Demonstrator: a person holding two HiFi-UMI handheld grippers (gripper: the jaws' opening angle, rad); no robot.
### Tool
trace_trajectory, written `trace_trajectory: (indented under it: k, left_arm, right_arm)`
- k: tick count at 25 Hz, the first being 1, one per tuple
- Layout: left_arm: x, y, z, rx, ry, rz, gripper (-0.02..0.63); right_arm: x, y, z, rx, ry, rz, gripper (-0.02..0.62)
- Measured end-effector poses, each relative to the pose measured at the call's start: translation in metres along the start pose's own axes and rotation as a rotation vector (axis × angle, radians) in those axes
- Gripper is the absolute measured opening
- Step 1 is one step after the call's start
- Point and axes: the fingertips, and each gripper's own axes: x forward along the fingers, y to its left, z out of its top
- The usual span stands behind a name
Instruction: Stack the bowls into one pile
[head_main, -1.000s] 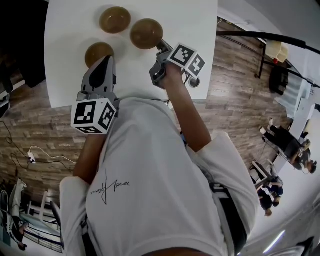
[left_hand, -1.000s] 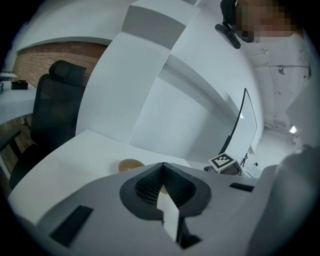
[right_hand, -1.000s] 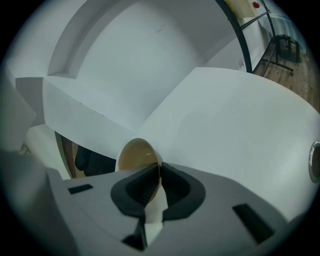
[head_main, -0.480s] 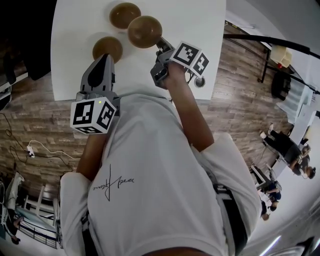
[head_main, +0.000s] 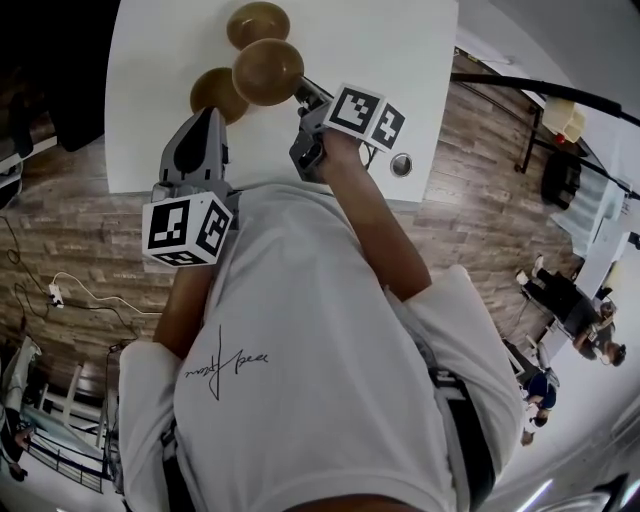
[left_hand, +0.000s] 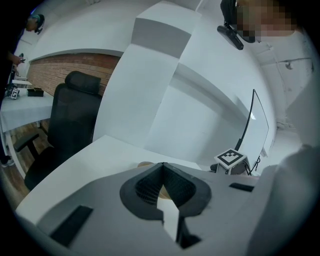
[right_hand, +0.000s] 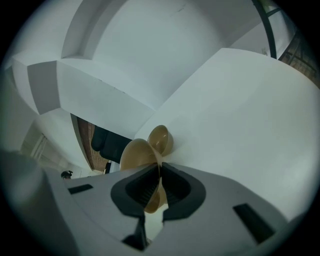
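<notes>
Three brown bowls are on or over the white table (head_main: 380, 60). One bowl (head_main: 258, 20) rests at the far edge, and a second bowl (head_main: 210, 92) sits nearer, to the left. My right gripper (head_main: 301, 91) is shut on the rim of the third bowl (head_main: 267, 72), which it holds tilted above the table, overlapping the near-left one. In the right gripper view the held bowl (right_hand: 136, 155) fills the jaws (right_hand: 159, 171), with another bowl (right_hand: 163, 139) just beyond. My left gripper (head_main: 208, 118) is shut and empty, just short of the near-left bowl (left_hand: 145, 164).
A small round metal fitting (head_main: 401, 165) sits in the table near its front right edge. A black office chair (left_hand: 70, 120) stands off the table's left side. Wood floor surrounds the table, and people stand far off at the right.
My right gripper has carried its bowl left and away from me, from beside the far bowl to over the near-left bowl. The left gripper has hardly shifted.
</notes>
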Motion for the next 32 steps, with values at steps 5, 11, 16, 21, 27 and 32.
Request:
trace_trajectory:
  k: [5, 11, 16, 21, 27, 32]
  left_arm:
    - [-0.003, 0.008, -0.007, 0.000, 0.009, 0.039, 0.006]
    - [-0.008, 0.017, -0.010, -0.009, 0.004, 0.065, 0.006]
    - [-0.013, 0.024, -0.008, -0.021, -0.007, 0.082, 0.006]
    - [-0.017, 0.027, -0.008, -0.037, -0.016, 0.090, 0.006]
    - [-0.019, 0.036, -0.006, -0.050, -0.019, 0.100, 0.006]
    - [-0.021, 0.036, -0.009, -0.062, -0.018, 0.114, 0.006]
  right_arm:
    - [0.007, 0.012, -0.014, -0.016, 0.045, 0.023, 0.026]
    - [0.018, 0.020, -0.032, -0.044, 0.096, 0.029, 0.026]
    - [0.025, 0.026, -0.046, -0.058, 0.131, 0.035, 0.026]
    - [0.029, 0.033, -0.058, -0.081, 0.168, 0.039, 0.026]
    - [0.043, 0.036, -0.071, -0.094, 0.204, 0.030, 0.027]
    - [0.045, 0.034, -0.073, -0.096, 0.220, 0.025, 0.028]
